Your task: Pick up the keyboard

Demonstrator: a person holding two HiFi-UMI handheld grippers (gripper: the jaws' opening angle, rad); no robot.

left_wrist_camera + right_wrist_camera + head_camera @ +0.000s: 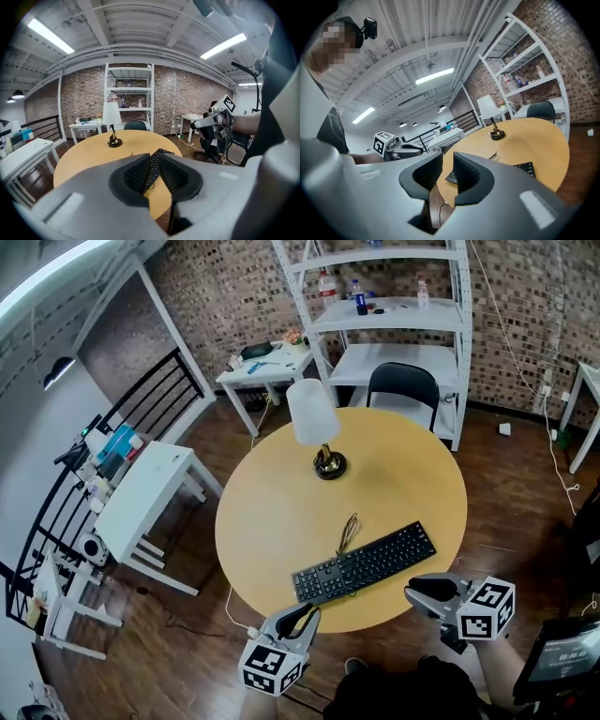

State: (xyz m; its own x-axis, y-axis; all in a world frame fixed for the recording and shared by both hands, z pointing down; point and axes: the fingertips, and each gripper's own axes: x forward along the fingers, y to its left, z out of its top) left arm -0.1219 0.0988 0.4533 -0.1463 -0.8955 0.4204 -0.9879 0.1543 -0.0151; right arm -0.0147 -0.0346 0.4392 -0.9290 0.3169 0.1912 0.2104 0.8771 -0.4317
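A black keyboard (366, 563) lies slantwise on the near part of the round wooden table (272, 512), its thin cable (349, 529) looped behind it. My left gripper (305, 615) hovers just off the table's near edge, by the keyboard's left end. My right gripper (419, 592) hovers by the near edge, close to the keyboard's right end. In the left gripper view the jaws (152, 157) stand a narrow slit apart, with the keyboard (162, 152) beyond them. The right gripper (447, 159) also shows a narrow gap with nothing in it; the keyboard (528, 168) lies beyond.
A table lamp (319, 427) with a white shade stands past the table's middle. A dark chair (401, 390) and white shelves (384, 315) are behind the table. A white desk (141, 493) stands at the left and a small white table (267, 367) at the back.
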